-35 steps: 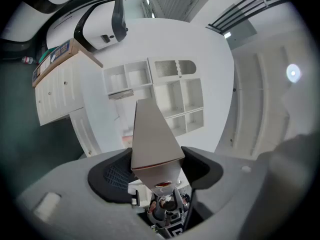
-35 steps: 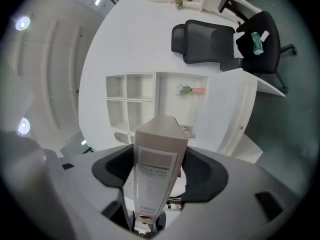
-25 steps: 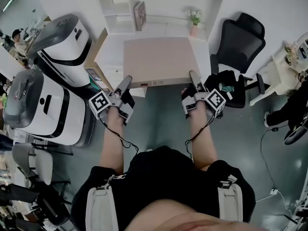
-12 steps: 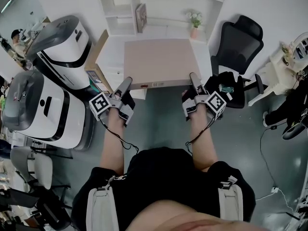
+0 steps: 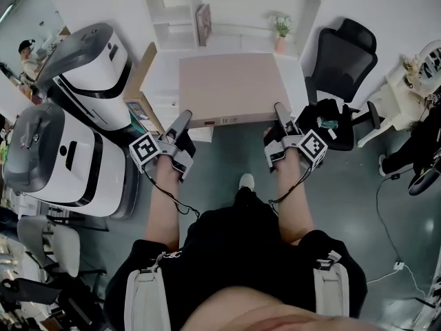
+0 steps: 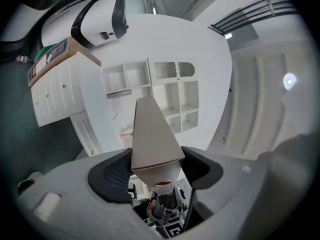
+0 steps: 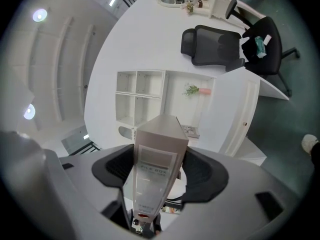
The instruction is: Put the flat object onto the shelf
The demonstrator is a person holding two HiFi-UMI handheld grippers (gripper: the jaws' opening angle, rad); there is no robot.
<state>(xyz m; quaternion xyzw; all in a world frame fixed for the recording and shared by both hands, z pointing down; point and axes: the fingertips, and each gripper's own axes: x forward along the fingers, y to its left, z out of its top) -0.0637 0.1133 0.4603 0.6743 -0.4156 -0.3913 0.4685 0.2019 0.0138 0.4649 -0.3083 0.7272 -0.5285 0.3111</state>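
A flat beige file box point(image 5: 233, 88) is held level in front of me, one gripper on each near corner. My left gripper point(image 5: 183, 120) is shut on its left edge and my right gripper point(image 5: 279, 112) is shut on its right edge. In the left gripper view the box point(image 6: 152, 139) sits edge-on between the dark pads point(image 6: 112, 176). The right gripper view shows its labelled end point(image 7: 157, 159) clamped the same way. The white shelf point(image 5: 227, 9) stands just beyond the box, with open compartments point(image 6: 125, 79) point(image 7: 140, 96).
Two large white machines point(image 5: 89, 54) point(image 5: 62, 150) stand at the left, with a cardboard box point(image 5: 141, 81) beside the white cabinet point(image 5: 162, 67). A black office chair point(image 5: 341, 54) is at the right. A potted plant point(image 5: 279, 27) and an upright book point(image 5: 202, 23) sit on the shelf.
The box and both grippers have shifted slightly right and forward toward the shelf. A foot now shows on the floor below the box.
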